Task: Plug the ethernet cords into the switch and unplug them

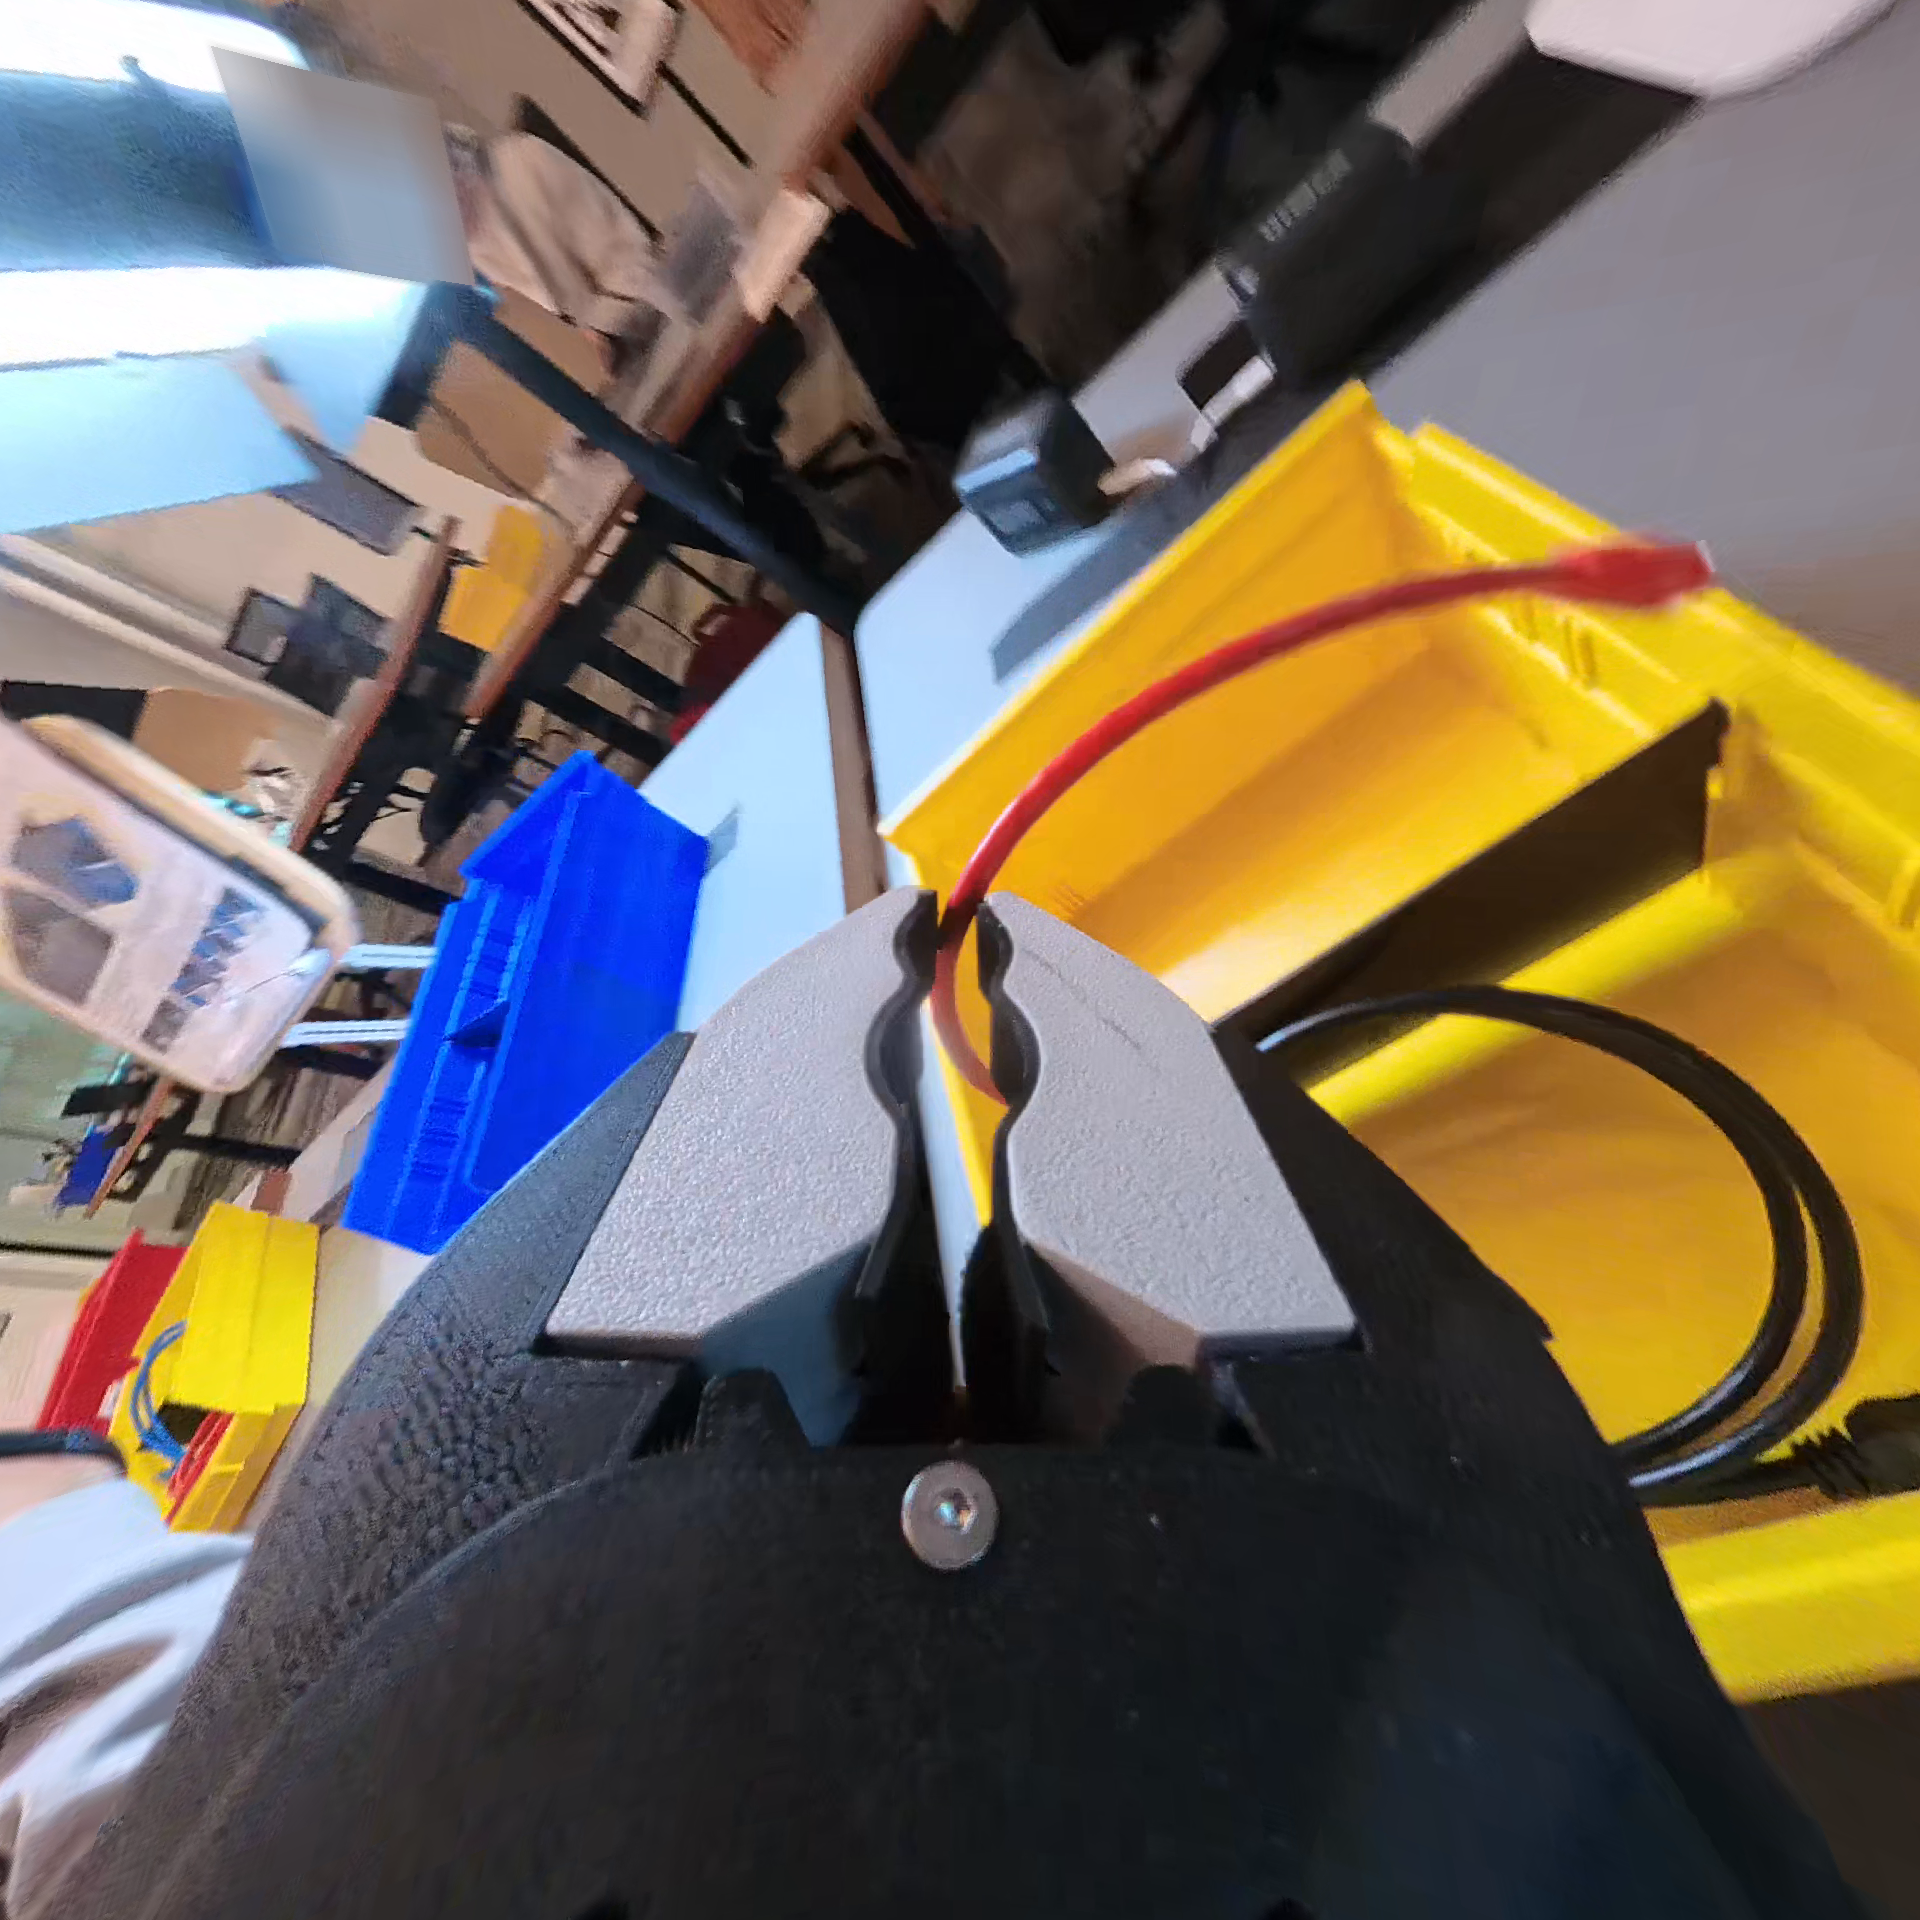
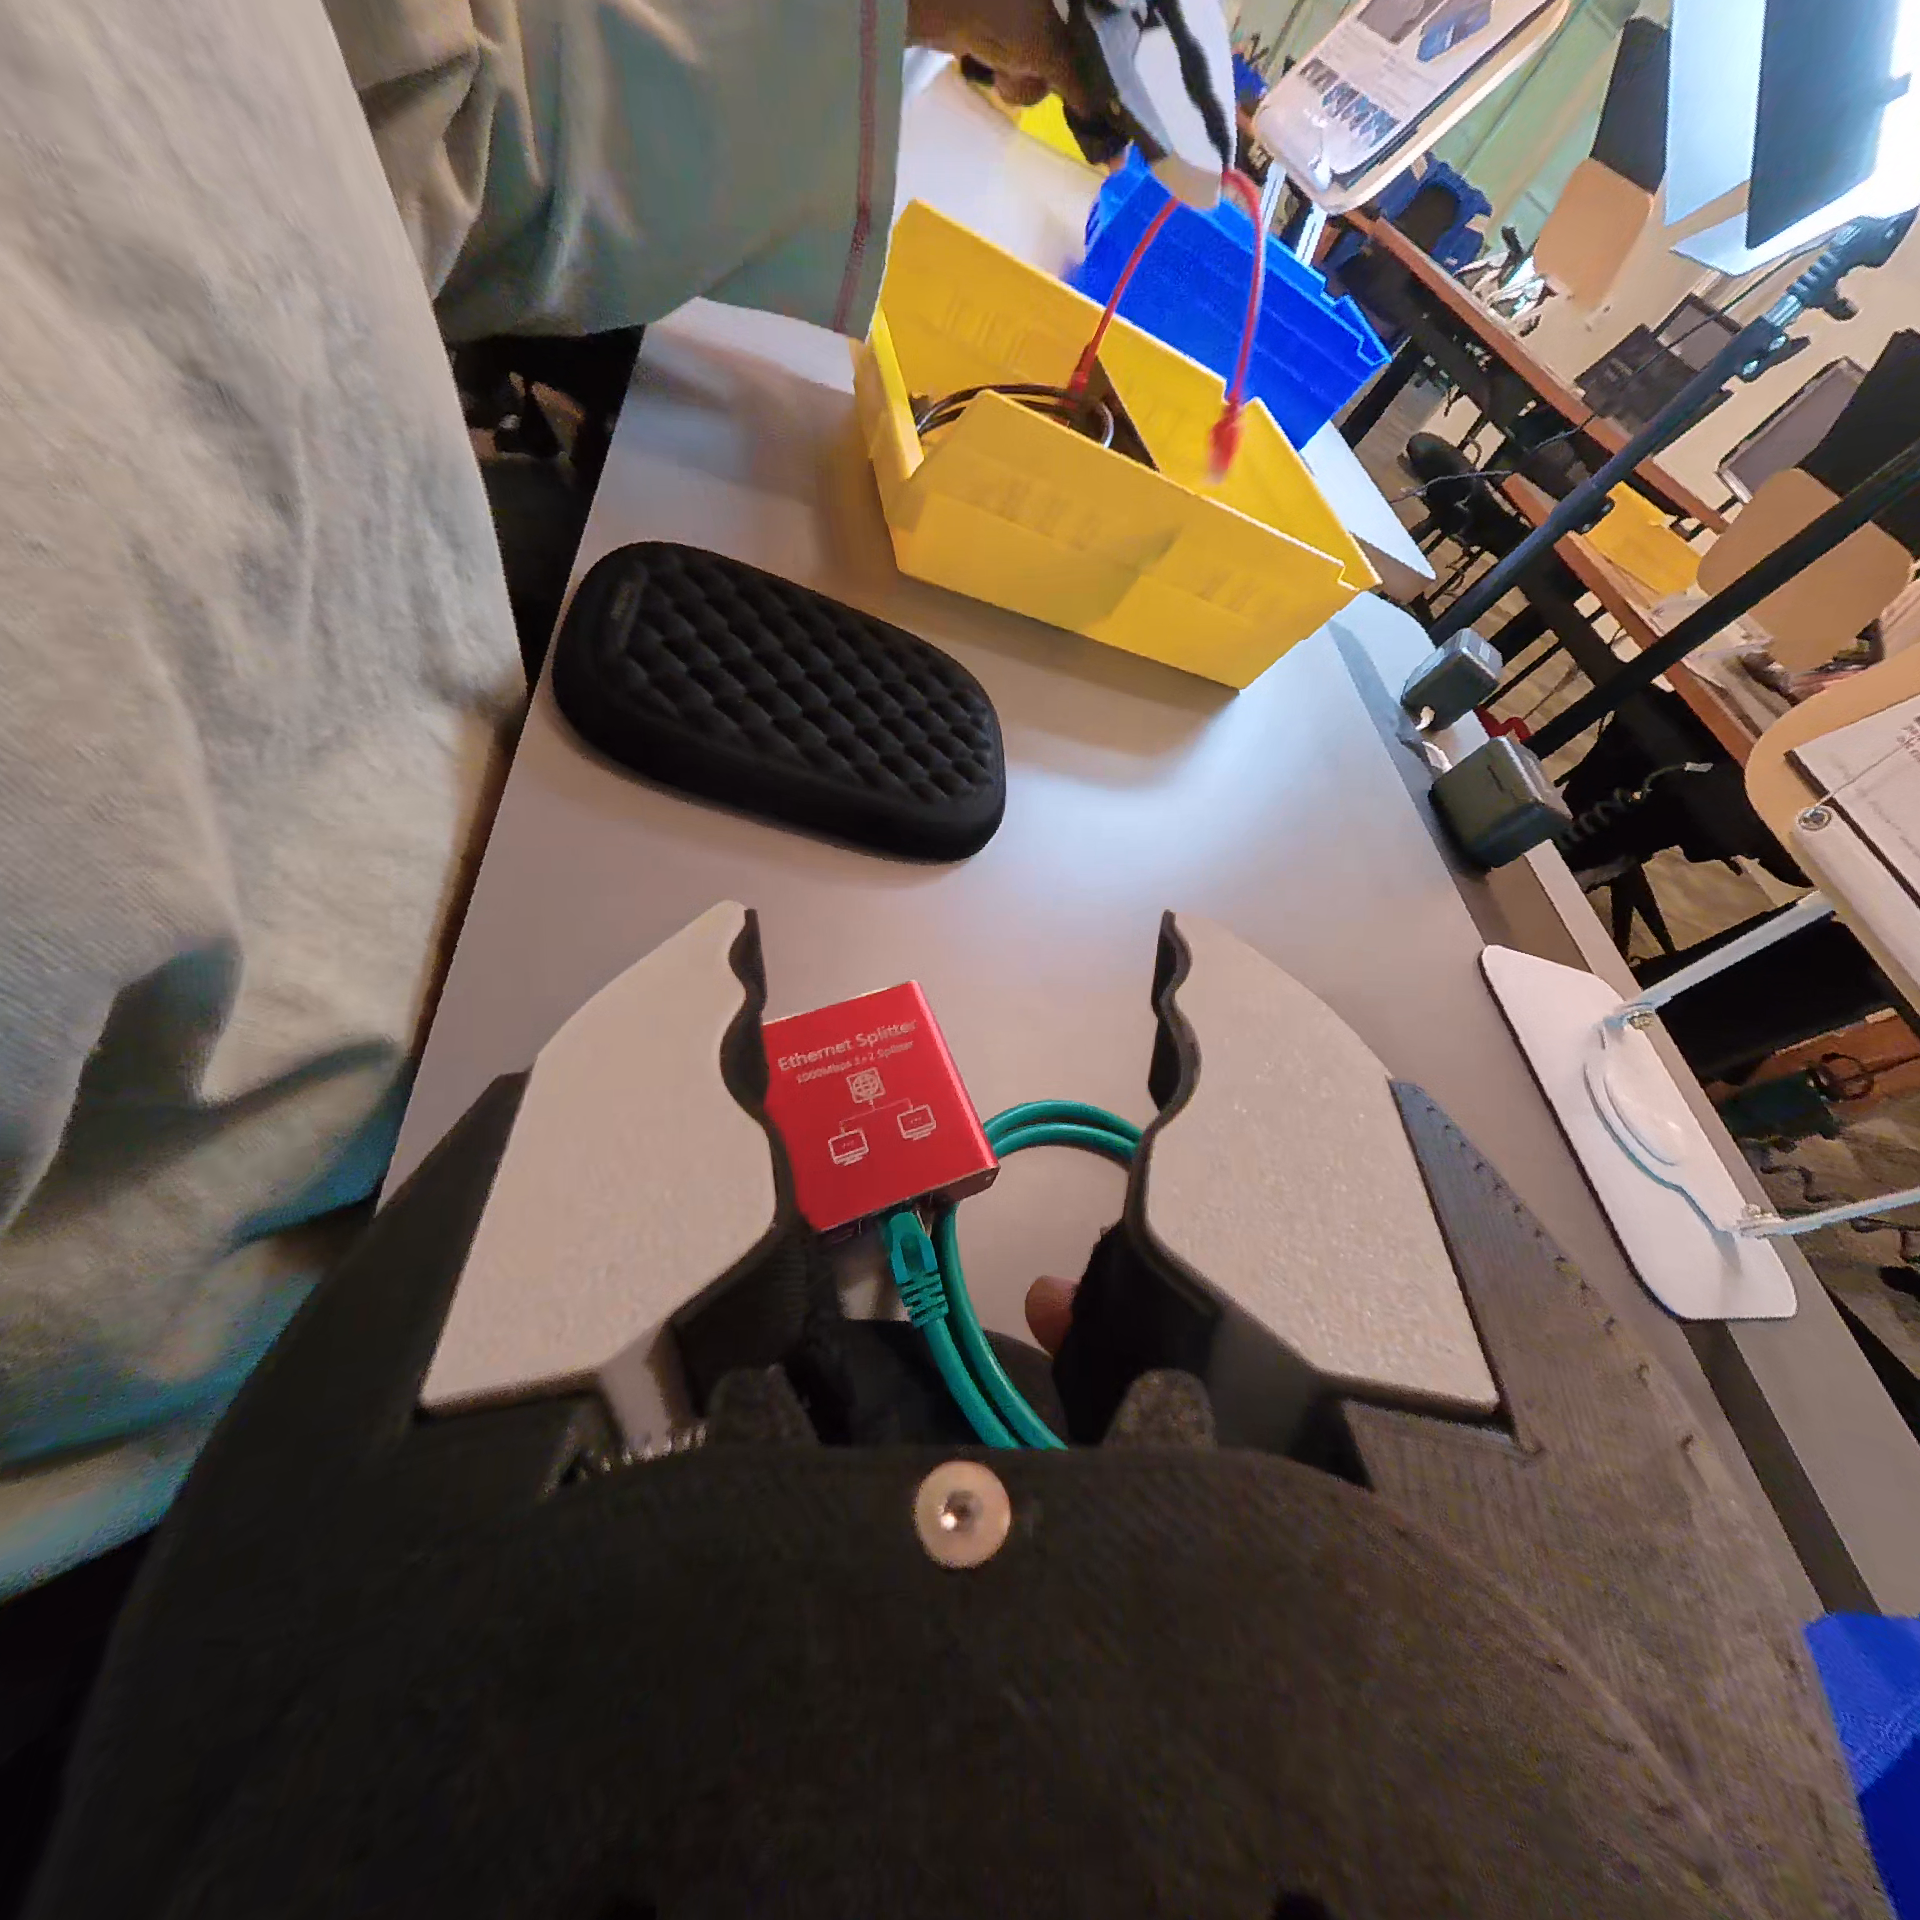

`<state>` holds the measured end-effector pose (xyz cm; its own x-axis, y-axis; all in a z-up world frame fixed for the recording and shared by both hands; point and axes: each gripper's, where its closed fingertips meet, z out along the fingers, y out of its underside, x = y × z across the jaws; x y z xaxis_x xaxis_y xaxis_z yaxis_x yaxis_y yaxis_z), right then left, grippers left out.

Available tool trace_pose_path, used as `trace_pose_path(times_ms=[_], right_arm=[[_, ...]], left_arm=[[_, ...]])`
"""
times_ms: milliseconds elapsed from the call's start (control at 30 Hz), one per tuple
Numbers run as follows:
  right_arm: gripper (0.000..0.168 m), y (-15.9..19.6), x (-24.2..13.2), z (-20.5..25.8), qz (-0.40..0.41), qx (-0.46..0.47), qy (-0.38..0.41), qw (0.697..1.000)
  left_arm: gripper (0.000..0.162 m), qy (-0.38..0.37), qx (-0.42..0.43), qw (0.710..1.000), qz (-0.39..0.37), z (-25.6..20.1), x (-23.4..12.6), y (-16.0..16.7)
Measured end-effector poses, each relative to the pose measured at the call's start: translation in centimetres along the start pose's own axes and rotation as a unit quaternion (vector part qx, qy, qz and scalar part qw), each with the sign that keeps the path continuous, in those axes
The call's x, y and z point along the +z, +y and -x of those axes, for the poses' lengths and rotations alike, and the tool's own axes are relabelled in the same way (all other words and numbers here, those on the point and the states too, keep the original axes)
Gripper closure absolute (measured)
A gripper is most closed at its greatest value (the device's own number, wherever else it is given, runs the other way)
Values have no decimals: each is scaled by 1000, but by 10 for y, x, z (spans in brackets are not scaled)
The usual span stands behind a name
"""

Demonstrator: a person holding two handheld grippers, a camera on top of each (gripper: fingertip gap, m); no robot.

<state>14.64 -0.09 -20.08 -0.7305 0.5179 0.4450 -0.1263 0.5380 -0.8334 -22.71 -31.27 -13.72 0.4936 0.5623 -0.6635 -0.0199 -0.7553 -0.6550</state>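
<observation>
Between your right gripper's wide-open, empty jaws: small red metal switch box on the grey tabletop, green ethernet cord plugged in. Beyond: yellow plastic bin. Above it: your left gripper, clamped mid-length on a thin red ethernet cord, both plugs dangling. Regrip nearer a plug before inserting.

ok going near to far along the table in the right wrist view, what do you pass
right gripper → red switch box with green cord plugged in → black textured pad → yellow bin → blue bin
</observation>
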Motion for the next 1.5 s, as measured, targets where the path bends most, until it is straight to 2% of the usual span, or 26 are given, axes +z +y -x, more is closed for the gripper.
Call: trace_pose_path(times_ms=[133, 233, 333, 433, 567, 667, 767, 1000, 1100, 1133, 1167, 1267, 1333, 1400, 1500], right_arm=[[98, -2, 6, -8, -10, 3, 26, 1000], [98, -8, 14, -17, -31, 14, 54, 998], [100, -26, 23, -21, -83, 25, 72, 994], [102, -45, 29, -32, -126, 2, 126, 984], [120, -77, 21, -44, -154, -130, 249, 947], [121, -103, 17, -36, -207, -151, 238, 937], [119, -110, 15, -35, -224, -127, 218, 941], [130, -98, 25, -37, -169, -137, 205, 954], [138, -99, 27, -36, -168, -147, 198, 955], [150, -99, 28, -34, -165, -151, 190, 956], [155, -98, 29, -33, -161, -153, 183, 958], [156, -92, 31, -30, -155, -130, 154, 967], [155, -82, 34, -27, -160, -91, 118, 976], [155, -72, 38, -22, -171, -38, 71, 982], [155, -66, 43, -14, -219, 31, 14, 975]], left_arm=[[157, -68, -54, 994, -67, 31, -39, -28], [158, -26, -108, 982, -154, 18, -66, -62], [158, 75, -155, 960, -220, -17, -90, -94], [158, 234, -182, 920, -255, -77, -112, -122], [158, 443, -186, 840, -254, -173, -138, -142], [158, 511, -184, 807, -231, -221, -142, -142], [158, 532, -182, 800, -211, -247, -137, -137], [158, 559, -177, 789, -183, -269, -135, -130], [158, 560, -170, 791, -176, -273, -135, -127], [158, 561, -168, 792, -175, -274, -135, -126], [158, 559, -163, 794, -174, -275, -135, -125], [156, 551, -121, 809, -166, -275, -134, -115], [130, 526, -88, 823, -195, -266, -137, -117], [114, 491, -50, 830, -260, -255, -148, -130], [113, 498, -2, 789, -360, -261, -186, -158]])
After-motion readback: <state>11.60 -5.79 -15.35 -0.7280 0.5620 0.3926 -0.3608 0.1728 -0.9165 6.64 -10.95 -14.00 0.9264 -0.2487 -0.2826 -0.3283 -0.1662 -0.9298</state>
